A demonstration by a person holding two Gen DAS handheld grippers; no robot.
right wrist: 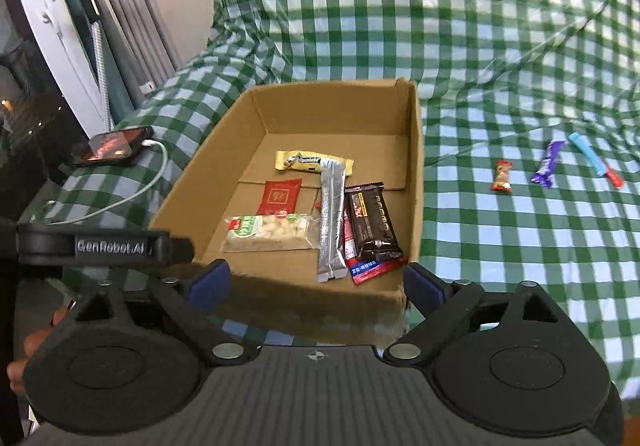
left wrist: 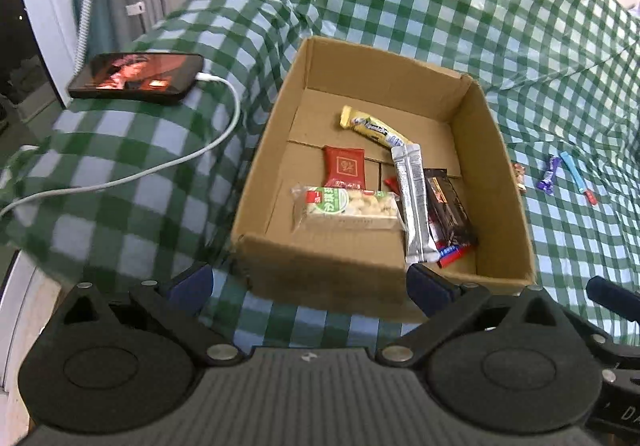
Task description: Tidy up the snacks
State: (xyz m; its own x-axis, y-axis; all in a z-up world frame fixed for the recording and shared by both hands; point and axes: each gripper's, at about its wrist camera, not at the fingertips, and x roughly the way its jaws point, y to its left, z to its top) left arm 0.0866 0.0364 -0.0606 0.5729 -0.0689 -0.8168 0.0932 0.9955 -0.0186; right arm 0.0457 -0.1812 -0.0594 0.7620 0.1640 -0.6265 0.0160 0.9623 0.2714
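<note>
Green-and-white checked cloth [right wrist: 500, 46] covers the whole surface. Open brown cardboard box [right wrist: 416, 166] sits on it, holding a clear nut packet [right wrist: 266, 232], a silver stick sachet [right wrist: 332, 222], a dark brown bar [right wrist: 372, 222], a yellow bar [right wrist: 314, 162] and a red square packet [right wrist: 280, 198]. Right of the box, well apart, lie a small red candy [right wrist: 503, 176], a purple wrapper [right wrist: 548, 164] and a blue-and-red stick [right wrist: 594, 158]. A black phone [left wrist: 136, 76] lies left. Left gripper [left wrist: 310, 282] and right gripper [right wrist: 316, 284] both stand wide apart, empty.
</note>
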